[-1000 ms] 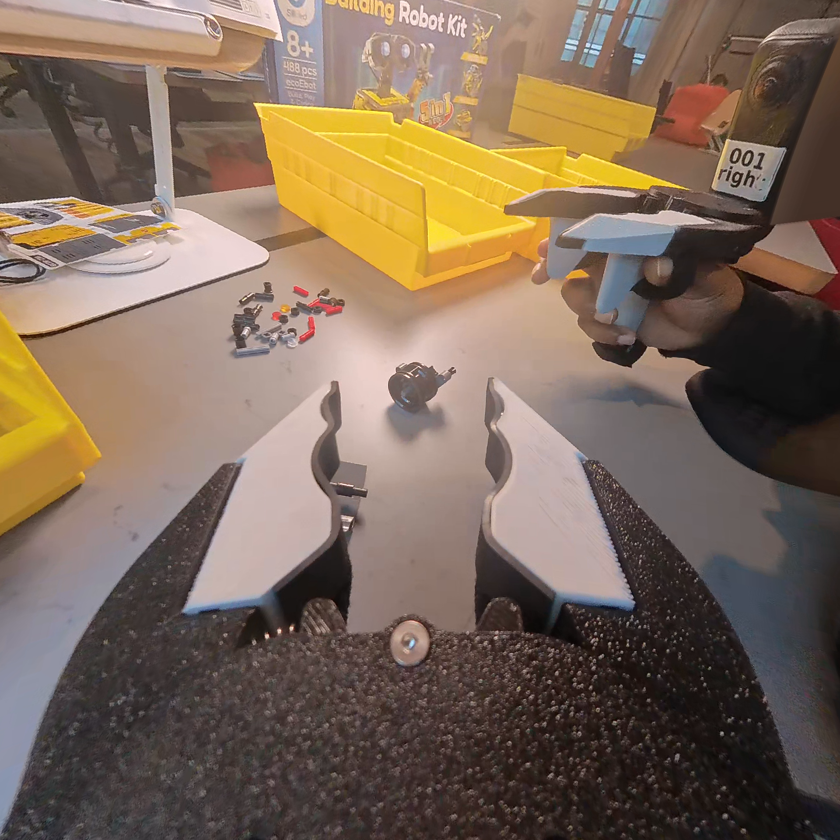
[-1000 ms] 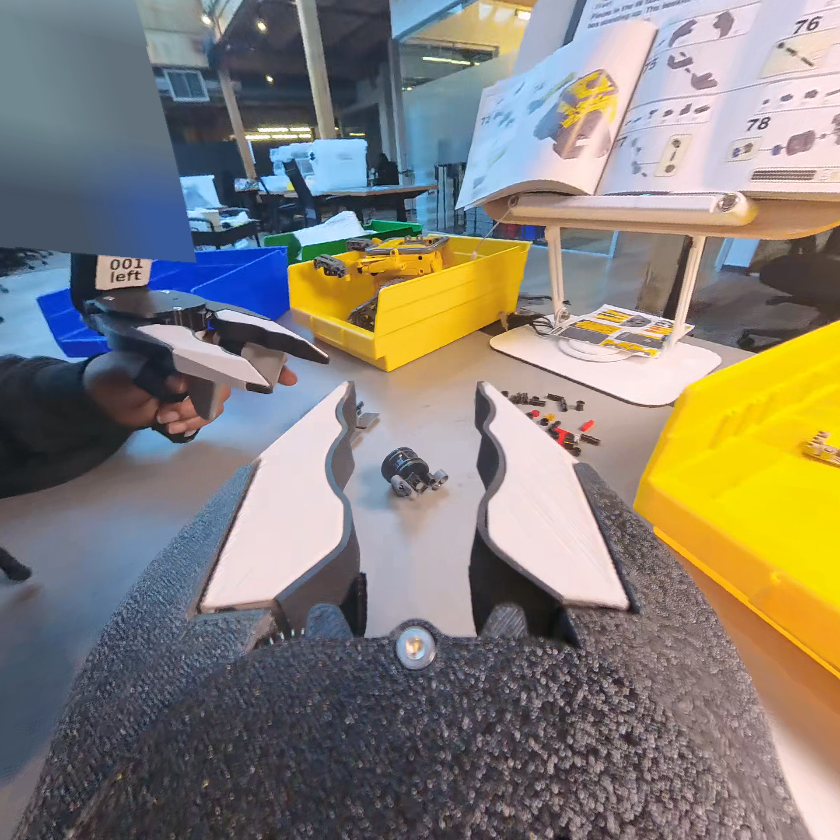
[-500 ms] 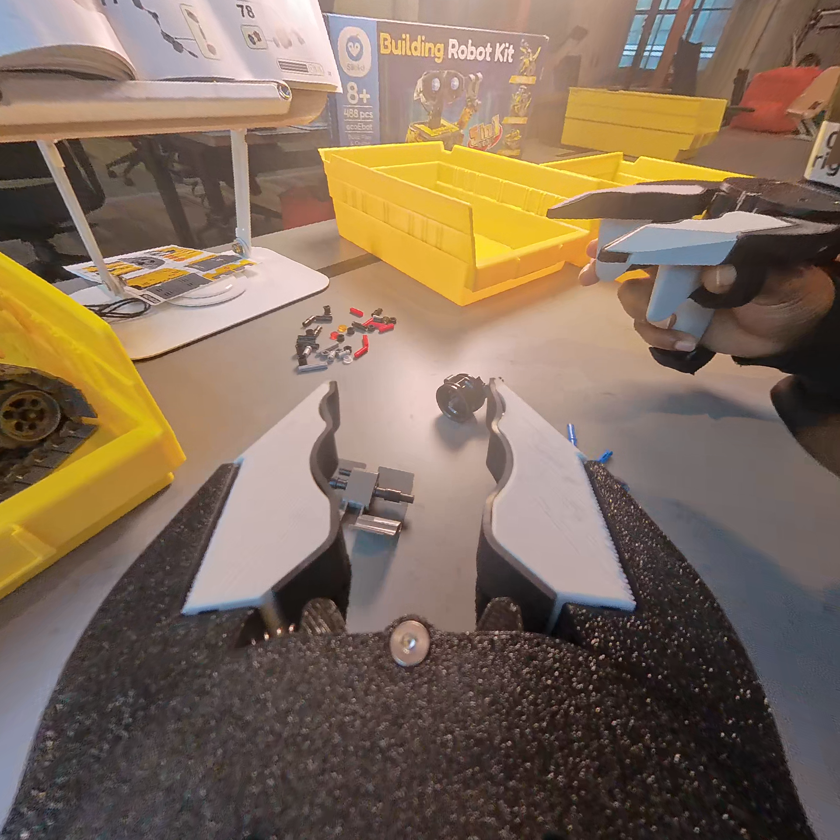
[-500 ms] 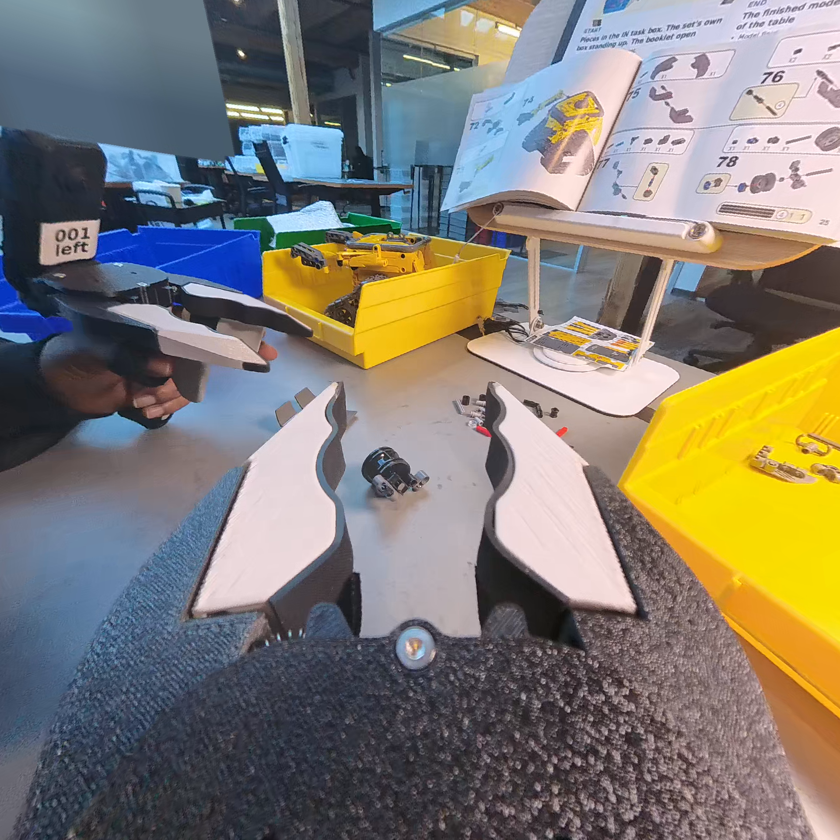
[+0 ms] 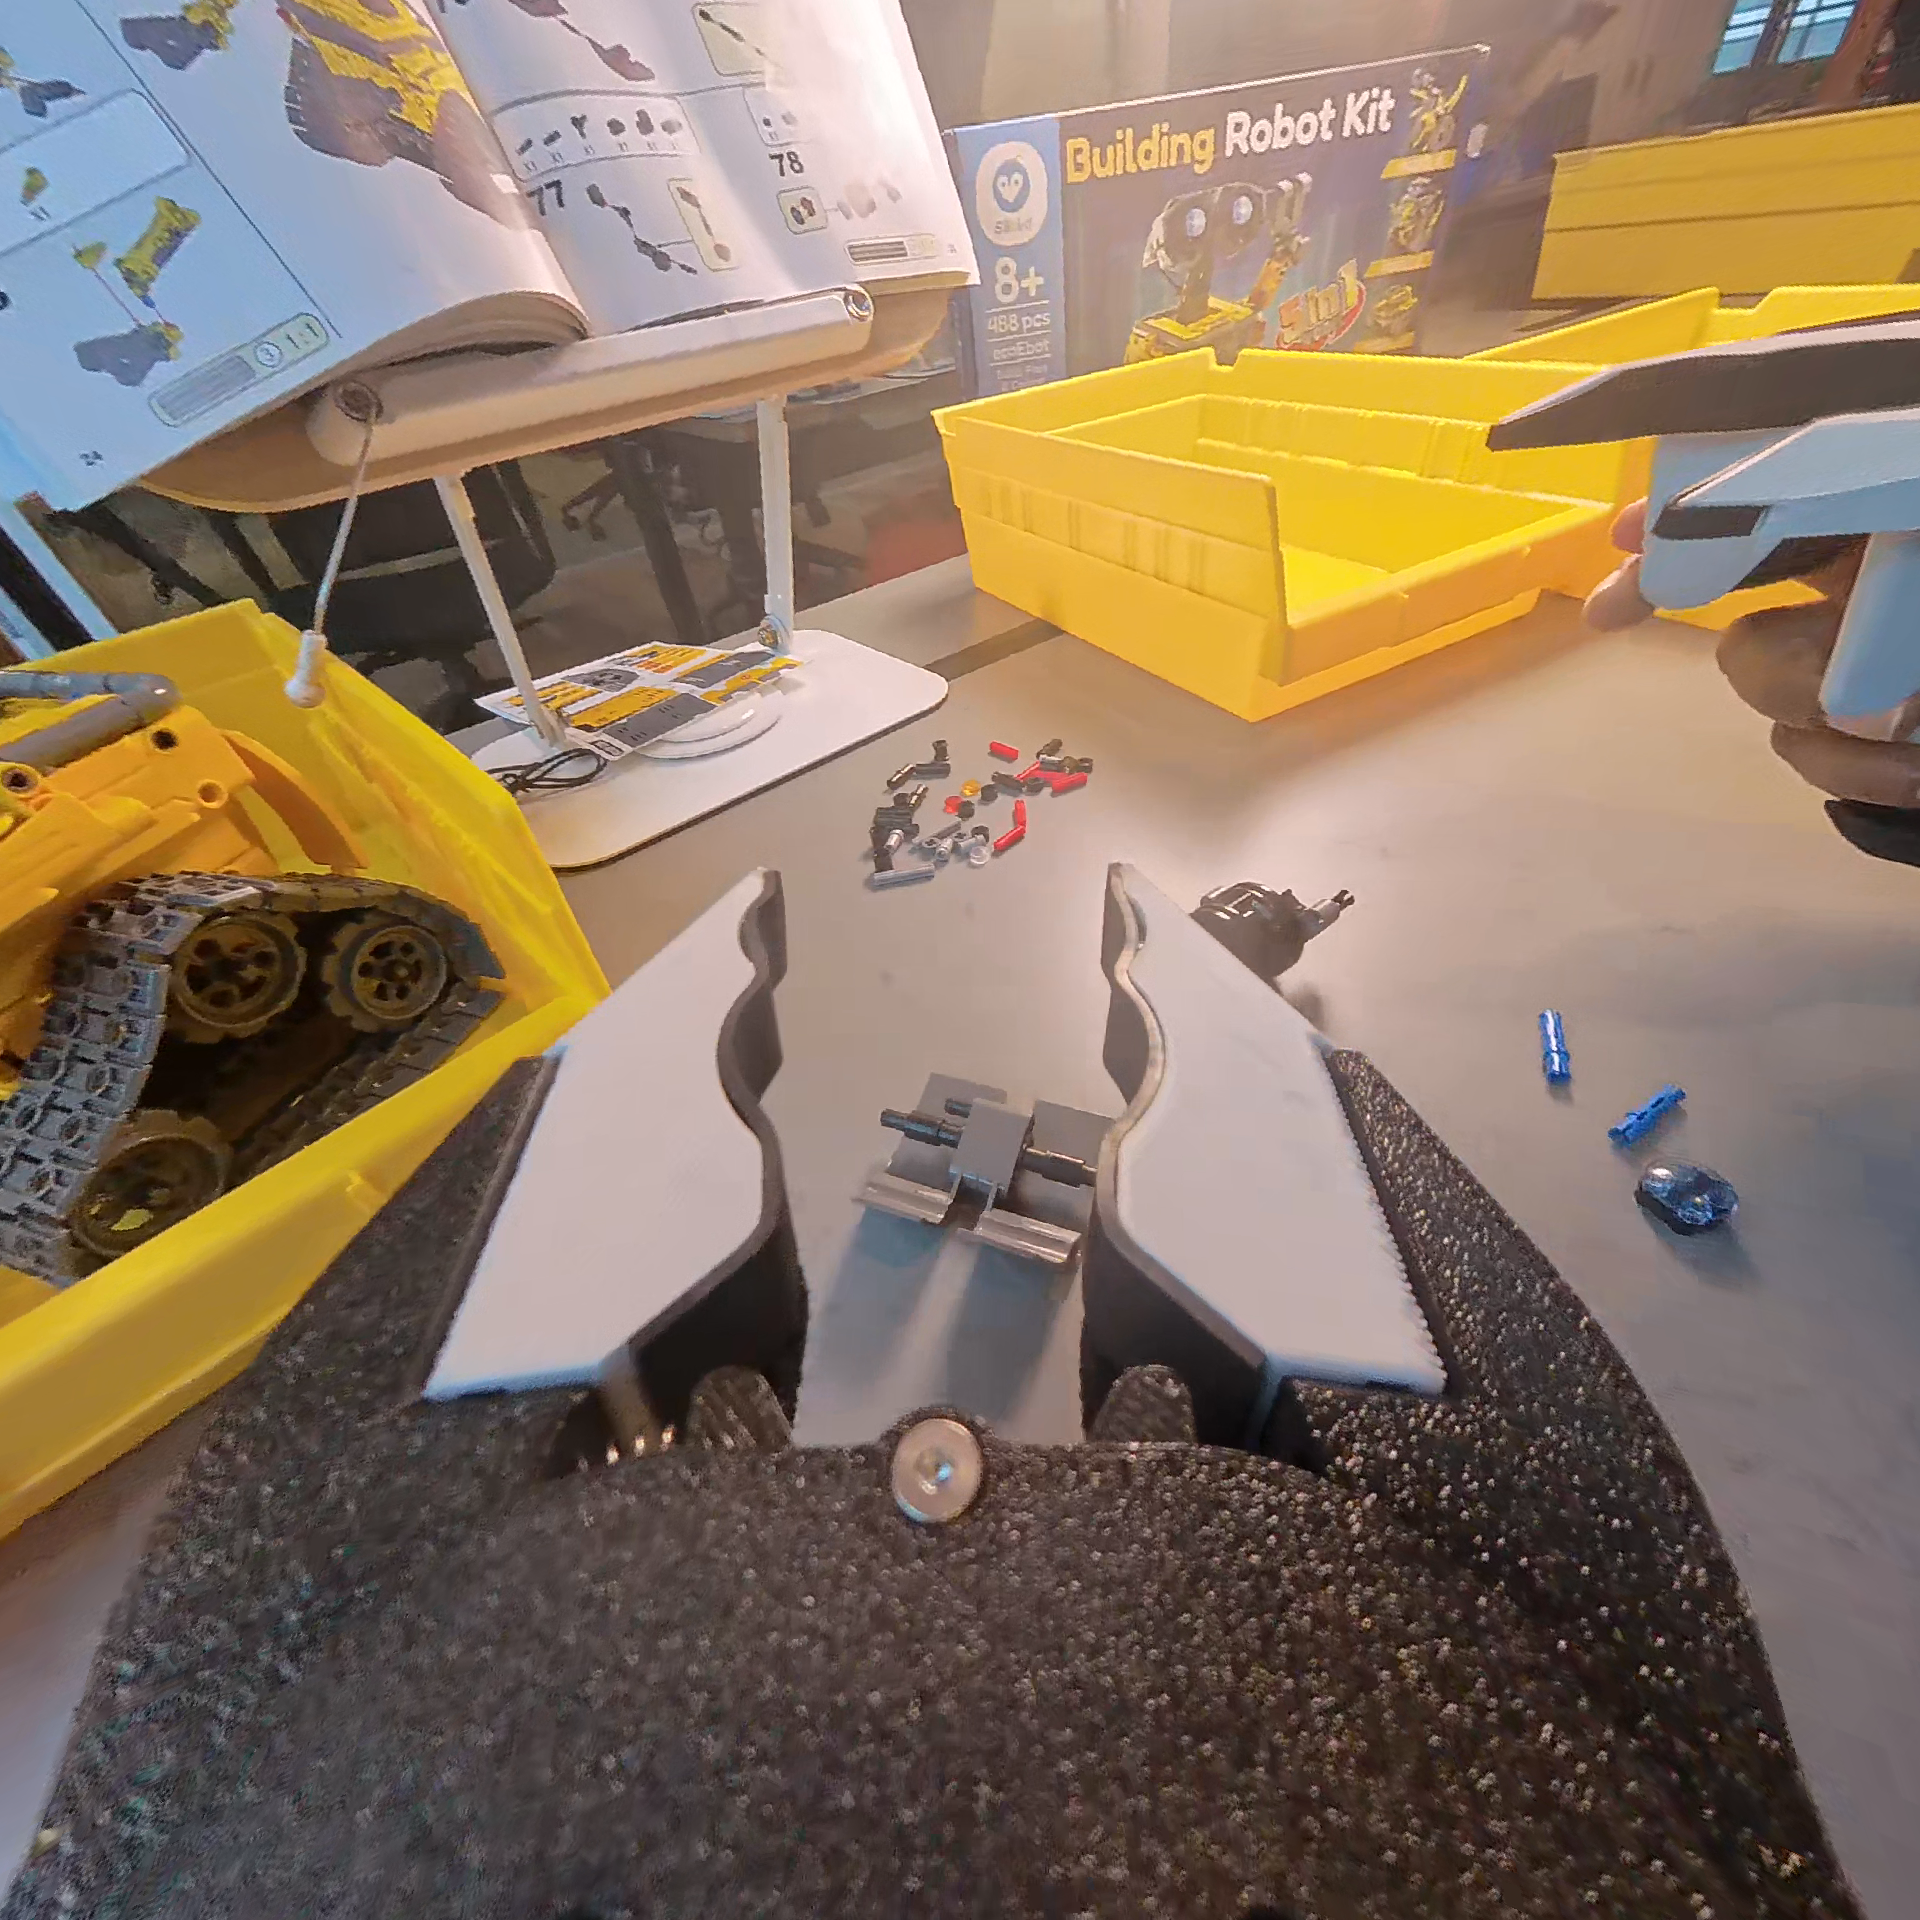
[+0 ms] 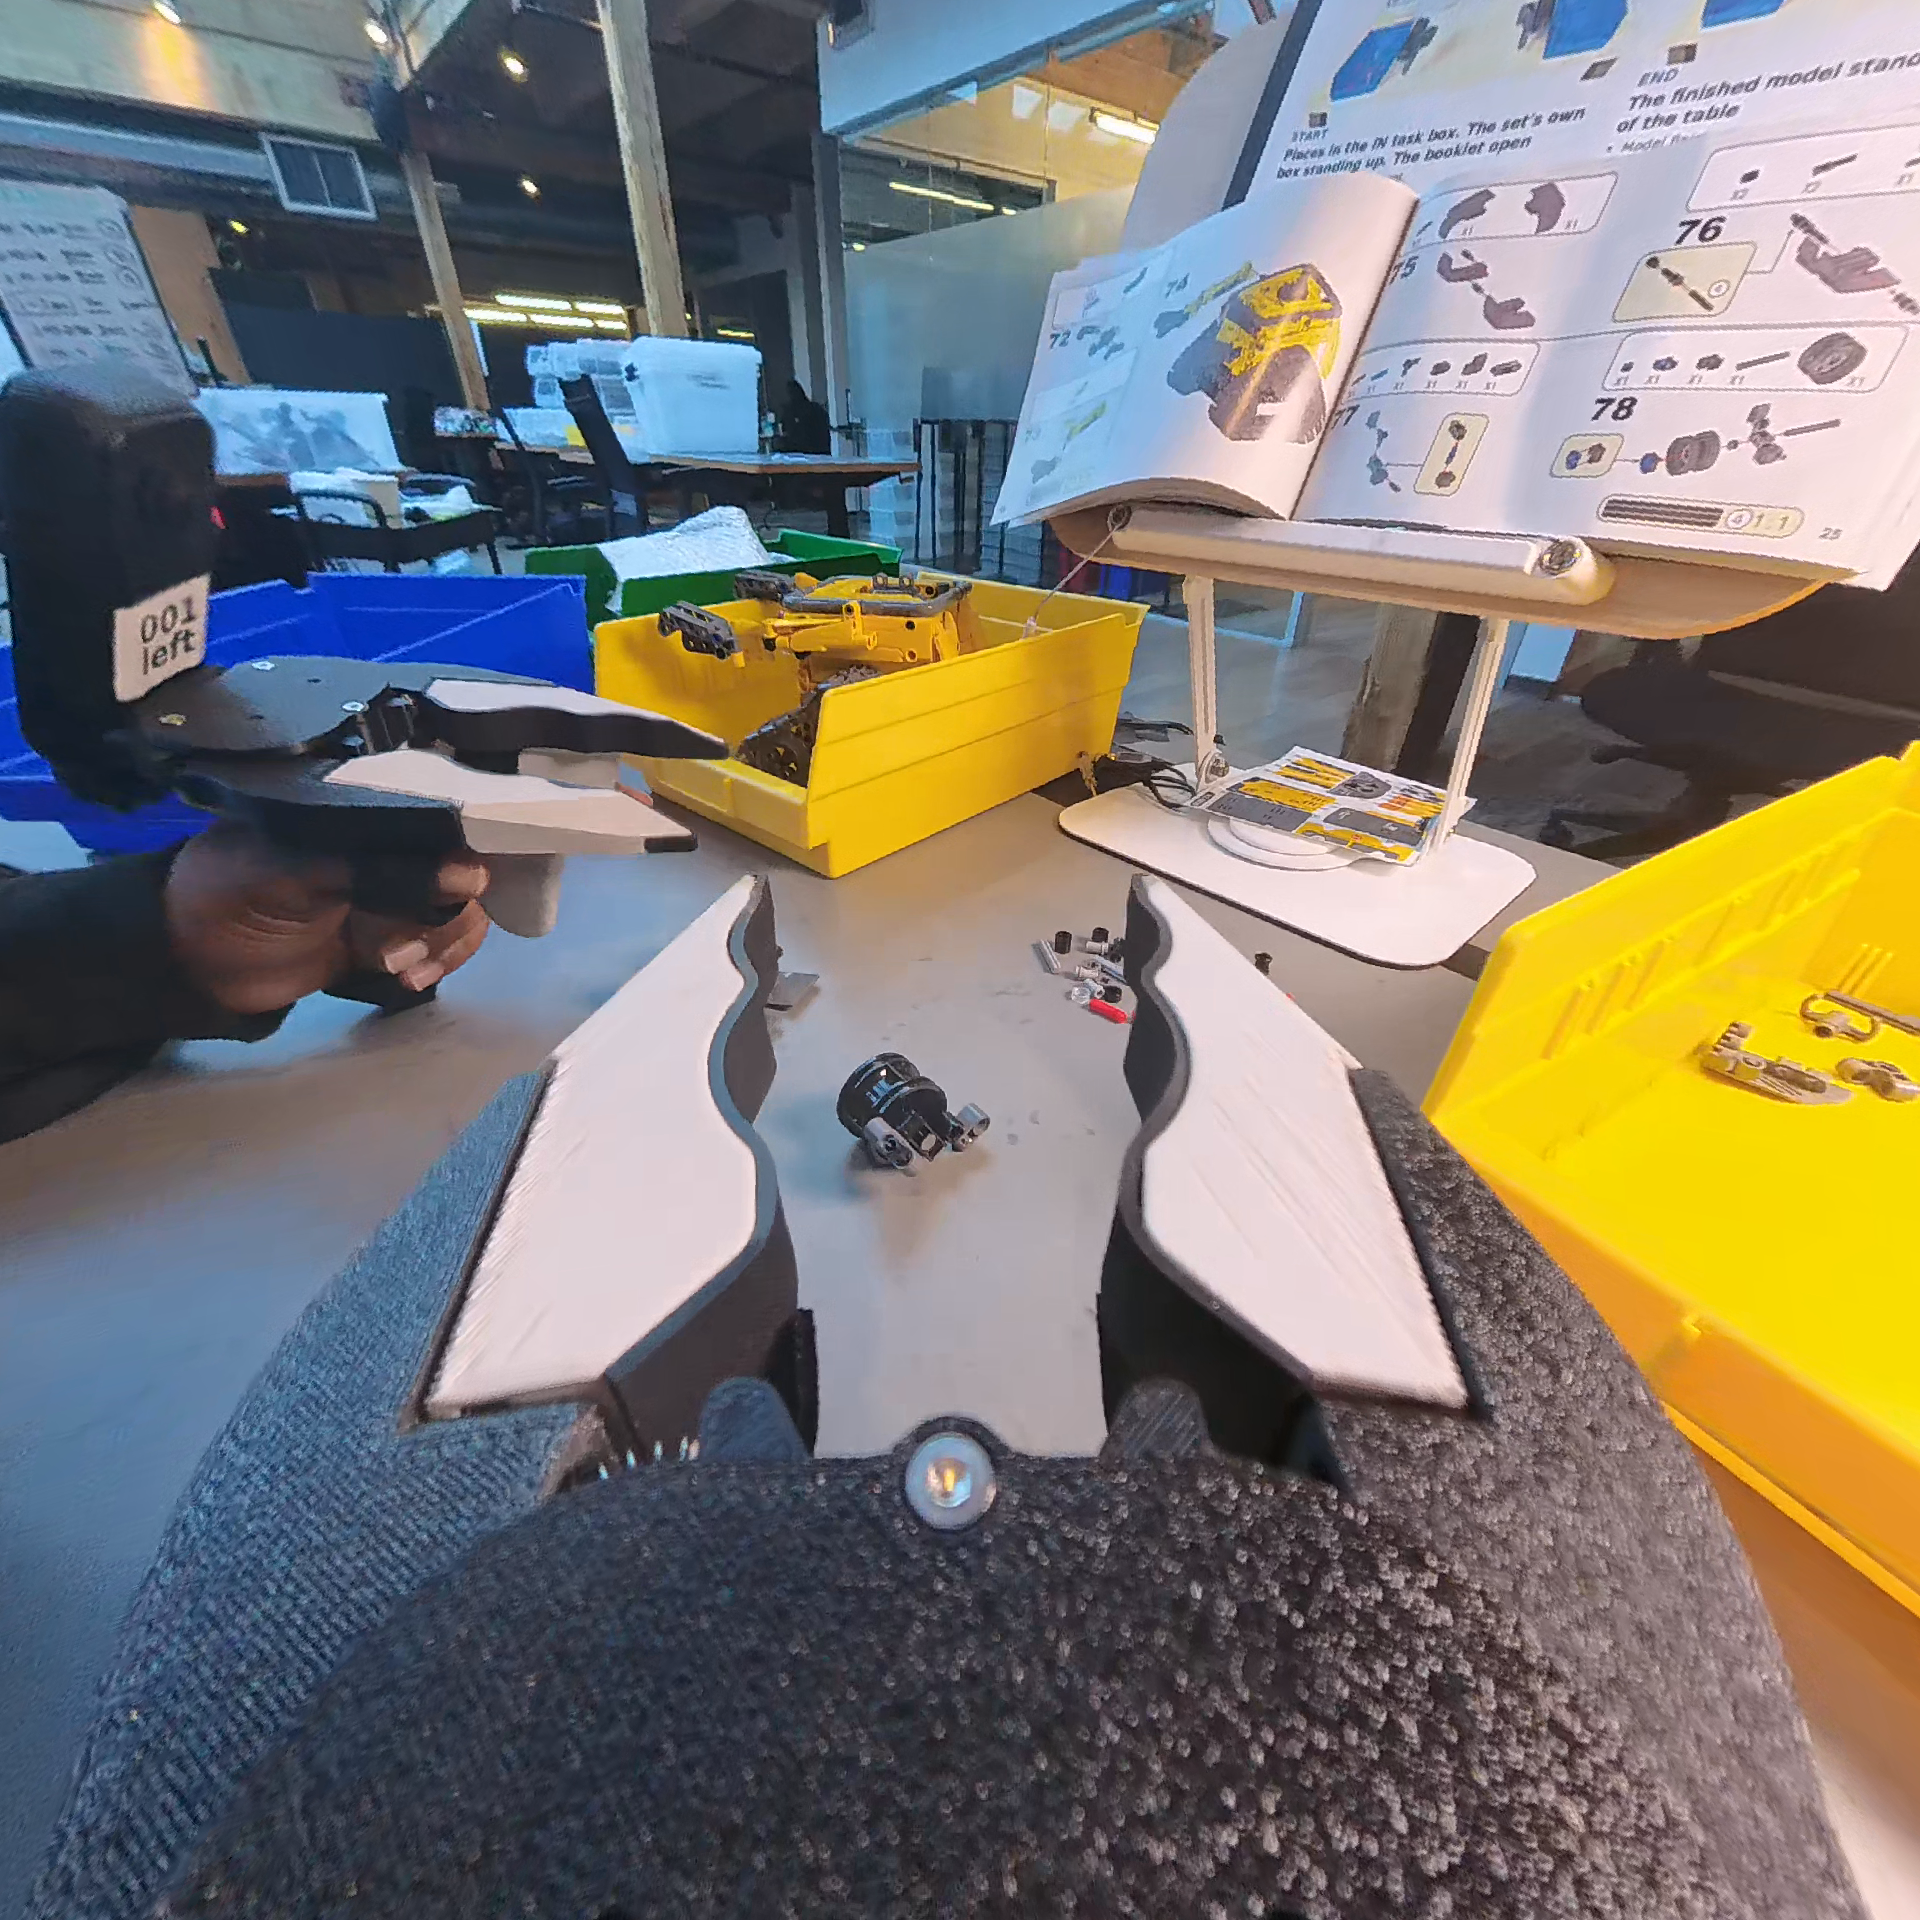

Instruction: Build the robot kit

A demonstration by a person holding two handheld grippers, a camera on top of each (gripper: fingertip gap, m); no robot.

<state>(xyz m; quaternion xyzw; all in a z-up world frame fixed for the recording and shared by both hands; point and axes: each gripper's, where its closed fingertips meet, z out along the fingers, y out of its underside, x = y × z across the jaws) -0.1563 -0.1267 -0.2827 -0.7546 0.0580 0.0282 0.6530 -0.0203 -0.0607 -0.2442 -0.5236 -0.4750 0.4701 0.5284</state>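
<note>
Left gripper [image 5: 940,914] gapes wide, gripping nothing; a grey brick assembly [image 5: 982,1164] lies on the table [image 5: 1455,852] low between its fingers, by the right one. Right gripper [image 6: 945,914] is spread just as wide, empty, with a black wheel hub [image 6: 904,1112] centred between its fingers, untouched. Two blue pins [image 5: 1600,1081] lie at right. A scatter of small parts [image 5: 966,810] sits beyond. Two yellow bins: tracked model [image 5: 208,987] at left, empty bin [image 5: 1247,520] upper right. Booklet on stand [image 5: 468,208] upper left.

Yellow bins [image 5: 1122,540], grey table [image 5: 1351,831], red-and-black small parts [image 5: 977,810], seemingly blue pins [image 5: 1553,1044].
</note>
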